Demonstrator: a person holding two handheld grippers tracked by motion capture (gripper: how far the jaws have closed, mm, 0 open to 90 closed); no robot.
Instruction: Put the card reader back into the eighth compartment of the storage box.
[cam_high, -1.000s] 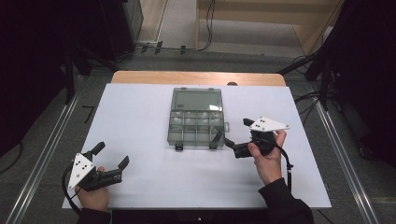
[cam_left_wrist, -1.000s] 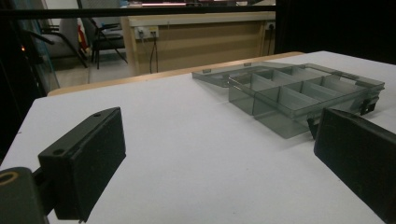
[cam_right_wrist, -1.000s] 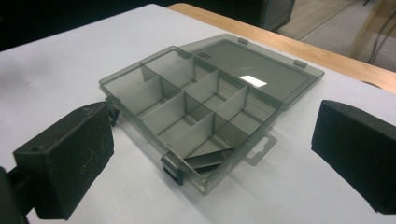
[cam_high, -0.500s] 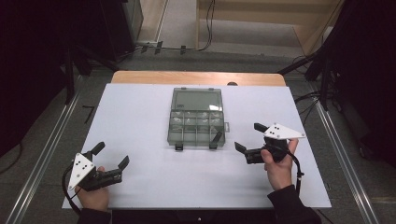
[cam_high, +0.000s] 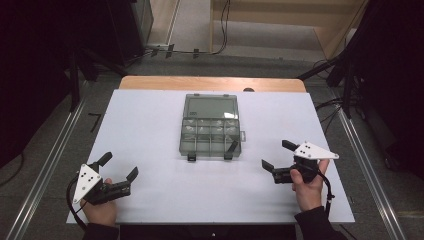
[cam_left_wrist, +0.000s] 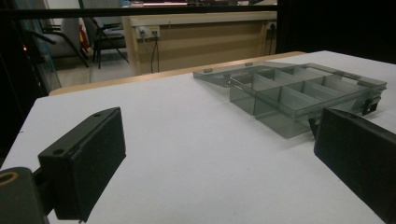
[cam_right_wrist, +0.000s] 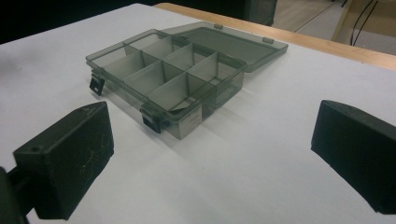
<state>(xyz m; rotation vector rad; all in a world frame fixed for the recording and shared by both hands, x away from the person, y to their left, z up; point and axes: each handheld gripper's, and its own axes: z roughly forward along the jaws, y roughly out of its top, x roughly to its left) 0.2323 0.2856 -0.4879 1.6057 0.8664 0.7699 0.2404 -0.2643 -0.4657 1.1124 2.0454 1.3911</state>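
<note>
A smoky clear plastic organiser box (cam_high: 210, 130) lies open in the middle of the white table, its lid folded flat toward the far side and its several compartments looking bare. Two black latches hang at its near edge. My left gripper (cam_high: 119, 167) rests open near the table's front left corner, well apart from the box (cam_left_wrist: 299, 95), which lies ahead and to its right. My right gripper (cam_high: 277, 154) is open at the front right, a short way from the box (cam_right_wrist: 177, 74), with nothing between its jaws.
The white table top (cam_high: 150, 125) lies on a wooden board (cam_high: 210, 83) whose far edge shows beyond it. Metal rails (cam_high: 45, 165) run along both sides at floor level. Cables and dark stands sit behind the table.
My right gripper has drawn back from the box's right latch toward the front right of the table, jaws still apart. The left gripper has stayed put.
</note>
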